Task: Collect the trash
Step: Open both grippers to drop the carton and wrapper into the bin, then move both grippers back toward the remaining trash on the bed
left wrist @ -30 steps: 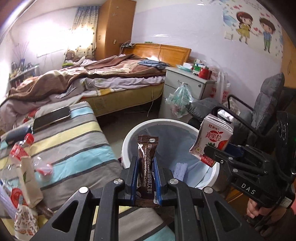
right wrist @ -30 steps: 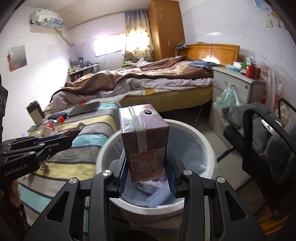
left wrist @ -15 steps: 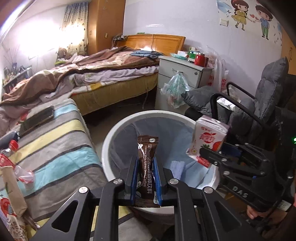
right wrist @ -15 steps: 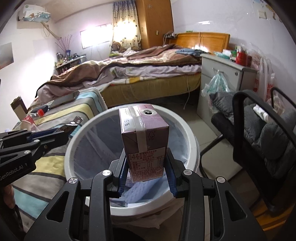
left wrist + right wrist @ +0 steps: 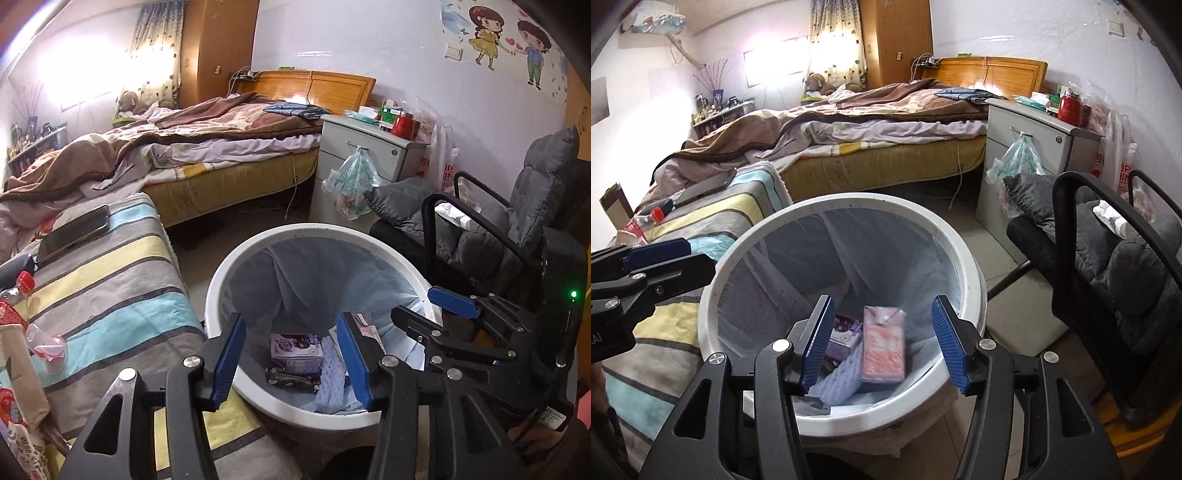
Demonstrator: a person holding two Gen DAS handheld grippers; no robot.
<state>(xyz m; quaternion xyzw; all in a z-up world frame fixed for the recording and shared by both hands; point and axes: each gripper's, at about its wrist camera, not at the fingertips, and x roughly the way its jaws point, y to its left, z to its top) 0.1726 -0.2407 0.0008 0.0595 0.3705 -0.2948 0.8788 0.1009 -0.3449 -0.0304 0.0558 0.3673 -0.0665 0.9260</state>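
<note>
Both tools, left (image 5: 291,354) and right (image 5: 882,341), hang wide open, empty, above the bin (image 5: 964,266).

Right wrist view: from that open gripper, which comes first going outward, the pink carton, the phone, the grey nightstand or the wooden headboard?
From the right gripper, nearest first:
1. Pink carton, in the bin just below.
2. Phone, left, on the striped cloth.
3. Grey nightstand, right, beside the bed.
4. Wooden headboard, against the far wall.

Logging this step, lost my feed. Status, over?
Left tool open, empty. Right tool open, empty. Carton and coffee sachet in bin. Nothing blocking.
</note>
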